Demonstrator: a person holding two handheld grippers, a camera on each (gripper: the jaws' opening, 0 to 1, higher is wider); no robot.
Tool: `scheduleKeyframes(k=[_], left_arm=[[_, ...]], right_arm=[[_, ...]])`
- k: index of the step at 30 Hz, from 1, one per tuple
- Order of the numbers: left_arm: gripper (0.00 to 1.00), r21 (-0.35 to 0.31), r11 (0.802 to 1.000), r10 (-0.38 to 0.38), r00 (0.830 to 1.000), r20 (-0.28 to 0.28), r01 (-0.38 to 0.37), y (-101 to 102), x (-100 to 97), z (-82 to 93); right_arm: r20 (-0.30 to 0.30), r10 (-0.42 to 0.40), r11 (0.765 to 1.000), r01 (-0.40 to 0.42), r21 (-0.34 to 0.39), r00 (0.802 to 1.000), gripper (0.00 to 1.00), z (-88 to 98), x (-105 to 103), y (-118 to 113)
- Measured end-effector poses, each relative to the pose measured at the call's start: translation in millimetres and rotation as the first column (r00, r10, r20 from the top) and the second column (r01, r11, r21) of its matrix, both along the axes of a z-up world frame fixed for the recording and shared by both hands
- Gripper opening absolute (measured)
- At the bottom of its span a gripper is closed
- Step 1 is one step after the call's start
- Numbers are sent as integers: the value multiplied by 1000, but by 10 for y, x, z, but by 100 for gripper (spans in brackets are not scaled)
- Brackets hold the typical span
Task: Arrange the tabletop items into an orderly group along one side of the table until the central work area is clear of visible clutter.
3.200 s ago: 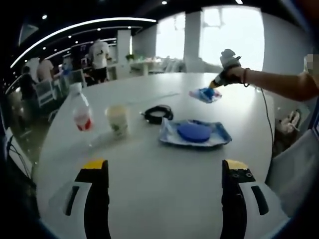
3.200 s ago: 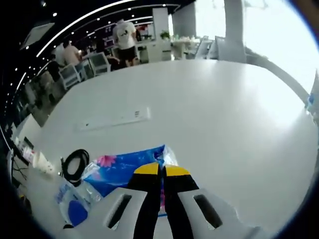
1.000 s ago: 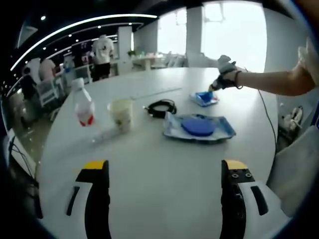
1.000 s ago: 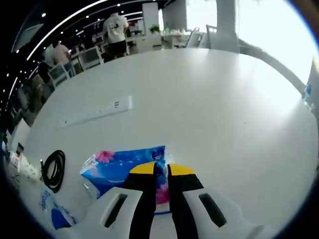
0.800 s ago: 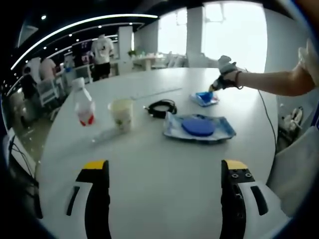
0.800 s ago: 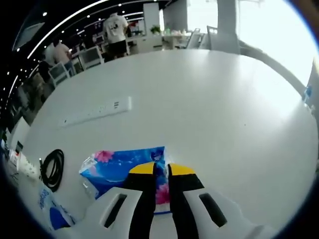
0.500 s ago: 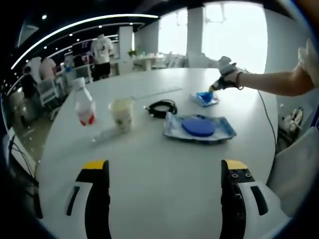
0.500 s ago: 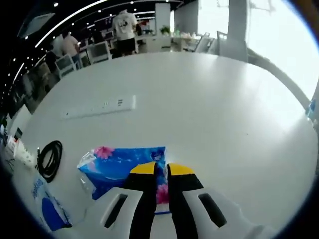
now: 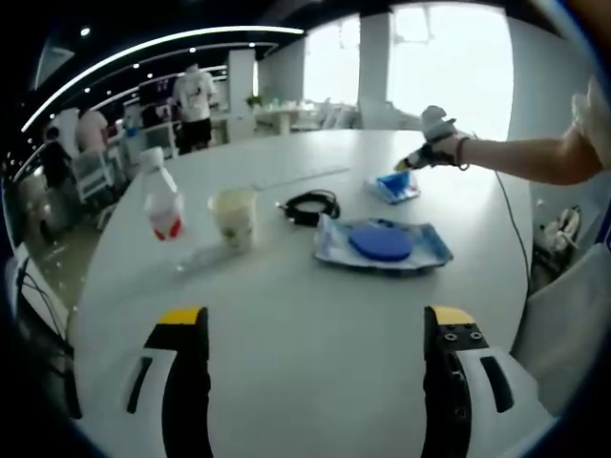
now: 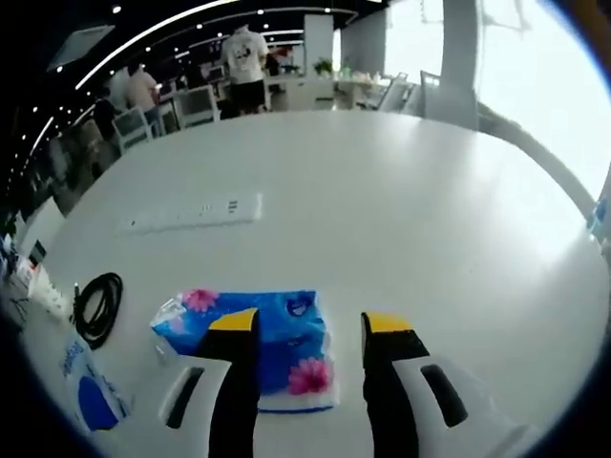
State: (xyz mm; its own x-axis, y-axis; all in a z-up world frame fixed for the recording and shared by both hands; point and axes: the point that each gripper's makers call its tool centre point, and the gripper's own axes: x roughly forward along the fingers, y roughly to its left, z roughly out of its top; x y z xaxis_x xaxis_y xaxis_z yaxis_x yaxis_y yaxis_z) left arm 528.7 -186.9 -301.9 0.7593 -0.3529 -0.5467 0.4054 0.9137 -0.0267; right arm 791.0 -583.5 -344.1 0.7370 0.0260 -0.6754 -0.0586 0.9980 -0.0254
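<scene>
On the round white table (image 9: pixel 305 315) stand a clear water bottle (image 9: pixel 160 203) and a pale cup (image 9: pixel 232 218). To their right lie a coiled black cable (image 9: pixel 307 207) and a blue wipes packet (image 9: pixel 382 243). My left gripper (image 9: pixel 315 320) hangs open over bare table near the front edge. Further off, a person's hand holds my right gripper (image 9: pixel 412 164) over the blue tissue pack (image 9: pixel 398 187). In the right gripper view, my right gripper (image 10: pixel 311 324) is open. The flowered tissue pack (image 10: pixel 258 343) lies flat between its jaws, free of both. The cable (image 10: pixel 98 307) and wipes packet (image 10: pixel 86 386) are at the left.
A white power strip (image 10: pixel 196 212) lies flat beyond the tissue pack. The person's arm (image 9: pixel 525 162) reaches in from the right. Several people (image 10: pixel 250 67) and chairs (image 10: pixel 200 103) are past the far edge of the table. A grey chair (image 9: pixel 563 324) is at the right.
My right gripper has opened and let go of the tissue pack, which now rests on the table. The left gripper and the other items have not moved.
</scene>
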Motion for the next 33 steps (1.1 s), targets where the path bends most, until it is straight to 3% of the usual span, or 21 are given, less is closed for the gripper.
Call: scheduleKeyframes(k=[8,21,33], left_arm=[[99,-8,1000,7,1000,14,-7,-4,12,36],[99,-17,1000,-11,1000,6,11,-74,-12,40],[99,-10,999,-34,999,-3,34,-122,-34,31]], right_arm=[[3,33,999,-33,16,999,69,82,-120,155],[47,138,990,-139,26,989,92,332,-256,596],[46,264,962,-267,57,963,93,295,-221,1140]])
